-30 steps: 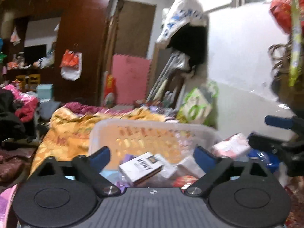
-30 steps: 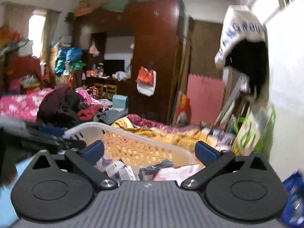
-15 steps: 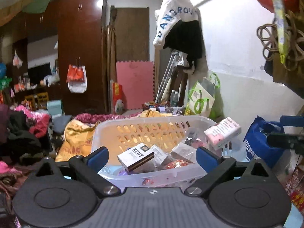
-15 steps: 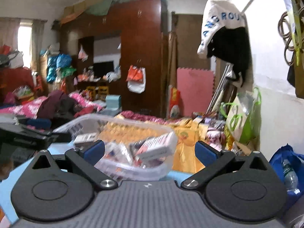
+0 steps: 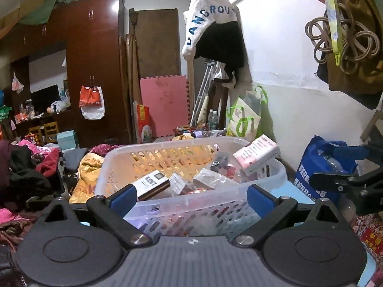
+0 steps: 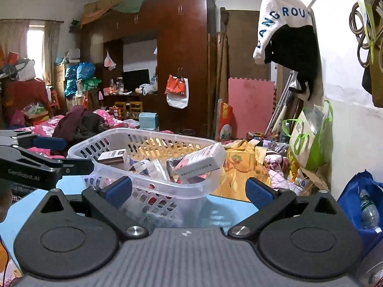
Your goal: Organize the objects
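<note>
Basket (image 5: 191,203) on blue worktop (image 6: 227,205), heaped with small boxes. Left tool (image 5: 191,197) released, empty, low at near rim. Right tool (image 6: 188,191) likewise released and empty, facing basket corner. Pink-white box (image 5: 257,154) tilted against far right rim, partly overhanging; Kent box (image 5: 152,184) lying aslant on the heap. Risk, as judged: rim nudged by either tool, pink-white box tipped out onto worktop or floor; loose heap shifting under a shallow grasp.

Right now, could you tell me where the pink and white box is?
The pink box leans on the basket's right rim in the left wrist view, above the other packets.
</note>
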Demonstrator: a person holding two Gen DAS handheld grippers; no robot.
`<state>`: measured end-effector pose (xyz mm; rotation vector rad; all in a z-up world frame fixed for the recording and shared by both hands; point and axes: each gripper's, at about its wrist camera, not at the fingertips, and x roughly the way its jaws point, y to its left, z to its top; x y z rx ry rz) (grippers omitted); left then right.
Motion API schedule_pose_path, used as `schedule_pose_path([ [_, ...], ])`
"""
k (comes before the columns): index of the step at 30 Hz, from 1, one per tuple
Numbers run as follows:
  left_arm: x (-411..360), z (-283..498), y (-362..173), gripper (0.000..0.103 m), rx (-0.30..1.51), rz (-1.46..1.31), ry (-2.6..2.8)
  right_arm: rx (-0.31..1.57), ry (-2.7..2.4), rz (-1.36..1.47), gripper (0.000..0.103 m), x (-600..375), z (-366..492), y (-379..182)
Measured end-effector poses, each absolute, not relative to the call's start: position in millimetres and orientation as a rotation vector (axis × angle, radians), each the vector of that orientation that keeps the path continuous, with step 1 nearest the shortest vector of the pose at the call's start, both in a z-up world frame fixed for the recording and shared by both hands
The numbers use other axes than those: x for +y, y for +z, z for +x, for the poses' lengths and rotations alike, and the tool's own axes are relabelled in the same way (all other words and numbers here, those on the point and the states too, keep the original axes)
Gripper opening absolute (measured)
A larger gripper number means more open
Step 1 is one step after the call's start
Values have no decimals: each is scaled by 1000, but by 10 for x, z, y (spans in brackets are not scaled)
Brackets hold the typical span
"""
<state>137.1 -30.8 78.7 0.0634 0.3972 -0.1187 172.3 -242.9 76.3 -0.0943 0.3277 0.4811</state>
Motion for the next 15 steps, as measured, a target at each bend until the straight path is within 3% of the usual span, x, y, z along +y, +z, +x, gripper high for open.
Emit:
schedule_pose_path([
  [15,-314,1389,730,100,417,43,-96,312,503,-62,103,-2506,1654,716],
])
